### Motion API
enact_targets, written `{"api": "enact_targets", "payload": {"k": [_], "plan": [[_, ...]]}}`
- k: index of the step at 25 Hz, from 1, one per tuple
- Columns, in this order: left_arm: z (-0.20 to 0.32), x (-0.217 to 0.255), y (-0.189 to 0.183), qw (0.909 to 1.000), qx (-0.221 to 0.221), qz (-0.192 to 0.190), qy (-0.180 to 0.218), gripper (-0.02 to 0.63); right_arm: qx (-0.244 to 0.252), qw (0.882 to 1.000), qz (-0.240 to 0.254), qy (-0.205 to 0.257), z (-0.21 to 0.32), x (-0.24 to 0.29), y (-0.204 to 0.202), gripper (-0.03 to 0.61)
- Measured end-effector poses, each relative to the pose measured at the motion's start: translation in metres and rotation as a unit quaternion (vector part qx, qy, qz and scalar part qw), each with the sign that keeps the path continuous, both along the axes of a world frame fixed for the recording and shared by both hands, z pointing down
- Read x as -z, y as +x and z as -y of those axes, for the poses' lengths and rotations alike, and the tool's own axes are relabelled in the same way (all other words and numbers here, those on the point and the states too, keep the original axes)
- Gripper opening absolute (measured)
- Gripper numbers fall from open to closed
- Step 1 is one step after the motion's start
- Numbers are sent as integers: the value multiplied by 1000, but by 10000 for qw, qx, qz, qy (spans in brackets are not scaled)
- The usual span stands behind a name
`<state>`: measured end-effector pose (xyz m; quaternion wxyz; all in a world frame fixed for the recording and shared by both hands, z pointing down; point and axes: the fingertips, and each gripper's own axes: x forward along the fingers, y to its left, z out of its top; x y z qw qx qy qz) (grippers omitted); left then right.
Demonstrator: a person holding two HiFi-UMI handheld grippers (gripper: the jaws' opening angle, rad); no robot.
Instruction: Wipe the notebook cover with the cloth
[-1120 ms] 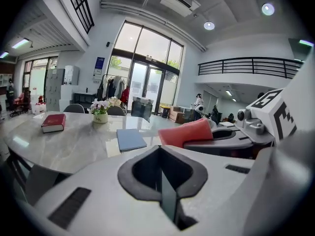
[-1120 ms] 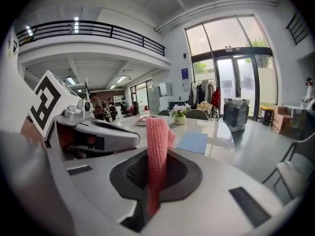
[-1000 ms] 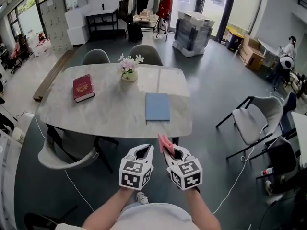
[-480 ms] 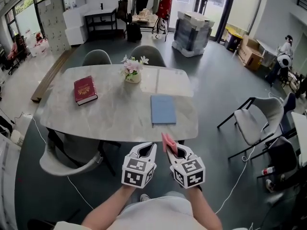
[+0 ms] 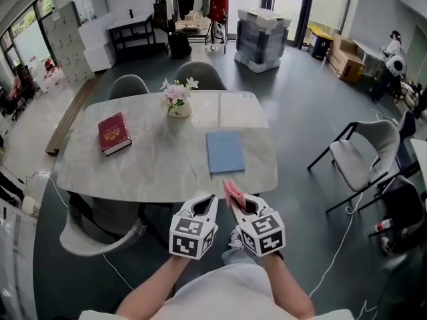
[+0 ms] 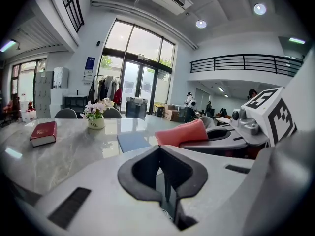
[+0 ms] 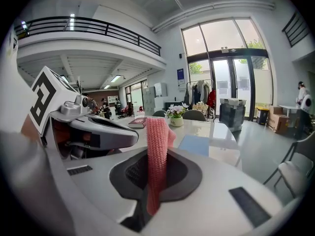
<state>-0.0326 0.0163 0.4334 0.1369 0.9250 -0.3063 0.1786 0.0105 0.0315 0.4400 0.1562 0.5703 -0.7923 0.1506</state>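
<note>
marble table (image 5: pixel 160 162) | red book (image 5: pixel 114 133) left end | flower pot (image 5: pixel 177 109) far edge | grey chair (image 5: pixel 353 162) right

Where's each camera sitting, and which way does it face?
Head view: on the person's head, steeply down at the table; forearms, left tongs, right tongs show.
Left gripper view: on left tongs, facing the table; jaws shut, empty.
Right gripper view: on right tongs, facing likewise; jaws pinch pink cloth.
Shared: all show the blue notebook.

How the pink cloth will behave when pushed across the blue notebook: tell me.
Probably soft but not limp: the pink cloth stands upright above the right gripper pinching it. Its knit texture likely grips rather than slides. It looks thin, so probably light, and may bunch when pushed across the blue notebook.
</note>
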Motion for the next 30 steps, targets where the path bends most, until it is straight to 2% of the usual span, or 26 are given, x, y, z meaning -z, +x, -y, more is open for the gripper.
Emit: {"api": "enact_targets", "payload": {"k": [10, 19, 25, 30], "plan": [[67, -13, 40, 9997, 221, -22, -111, 6, 205, 9998, -44, -48, 67, -16, 49, 15], [122, -41, 76, 9987, 273, 183, -385, 6, 400, 9988, -18, -270, 130, -38, 83, 15], [150, -57, 90, 9971, 413, 254, -595, 6, 687, 9967, -216, -368, 166, -49, 100, 15], [172, -68, 100, 9957, 499, 322, -705, 6, 1021, 9922, -595, -394, 198, -61, 112, 15]]}}
